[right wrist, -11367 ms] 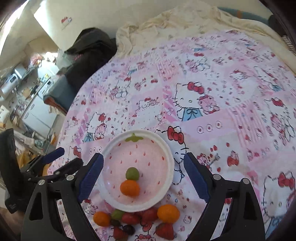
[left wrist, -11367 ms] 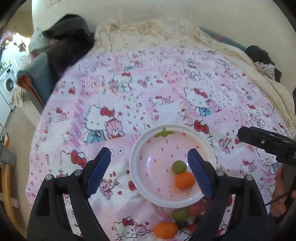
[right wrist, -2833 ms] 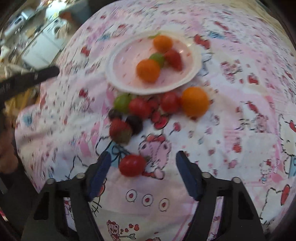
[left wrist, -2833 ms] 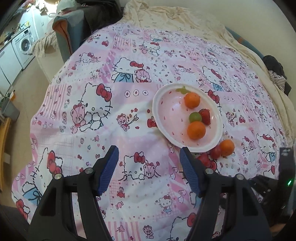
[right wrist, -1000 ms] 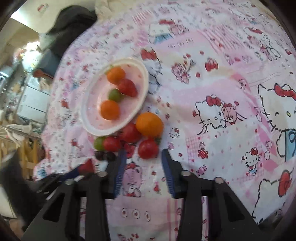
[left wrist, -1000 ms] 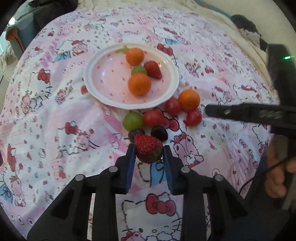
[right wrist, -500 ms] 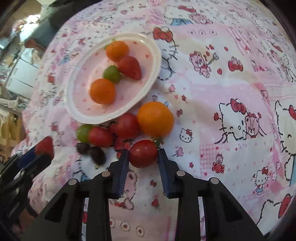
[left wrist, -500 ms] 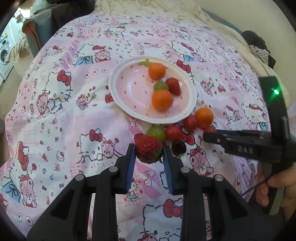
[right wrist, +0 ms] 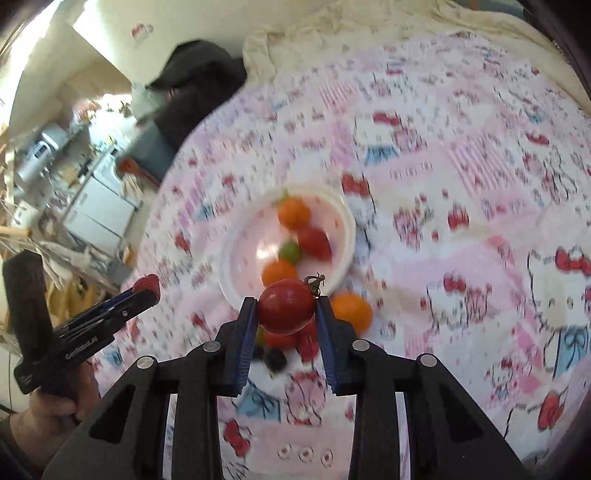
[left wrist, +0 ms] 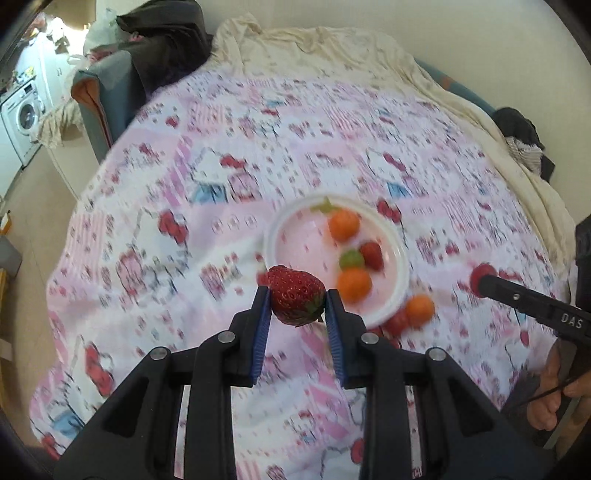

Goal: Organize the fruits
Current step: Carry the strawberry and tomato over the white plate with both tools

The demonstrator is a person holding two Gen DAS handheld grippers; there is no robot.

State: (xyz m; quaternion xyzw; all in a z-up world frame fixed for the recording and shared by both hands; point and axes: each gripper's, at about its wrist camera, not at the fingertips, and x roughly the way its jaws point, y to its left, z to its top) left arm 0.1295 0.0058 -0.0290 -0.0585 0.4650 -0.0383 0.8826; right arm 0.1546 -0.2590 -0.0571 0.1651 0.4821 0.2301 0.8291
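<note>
A strawberry (left wrist: 295,295) sits clamped between the blue pads of the left claw (left wrist: 296,300), held in the air above the bed's patterned quilt (left wrist: 155,236), just in front of the near rim of the white plate (left wrist: 271,240). The right claw (right wrist: 285,308) is clamped on a red tomato (right wrist: 286,305) with a small green stalk, its jaws having just been closing onto it; it also hangs above the quilt, over the loose fruit beside the plate.

On the plate lie two oranges, one at the far side (left wrist: 343,223) and one at the near side (left wrist: 354,283), with a green grape (left wrist: 351,258) and a second strawberry (left wrist: 372,254) between them. Just off the plate's near edge a third orange (right wrist: 351,312) rests on the quilt beside more red fruit (right wrist: 308,345) and a dark grape (right wrist: 275,359), partly hidden behind the right claw's fingers.

Each claw shows in the other's view: the right one enters the left view from the right edge, the left one enters the right view from the lower left with a hand (right wrist: 55,410) around its handle.

Further out, a cream sheet (left wrist: 332,51) lies bunched along the far side of the bed, dark clothing (left wrist: 166,33) is piled at the far left corner, and a washing machine (left wrist: 22,118) stands beyond. The quilt and plate are motion-blurred.
</note>
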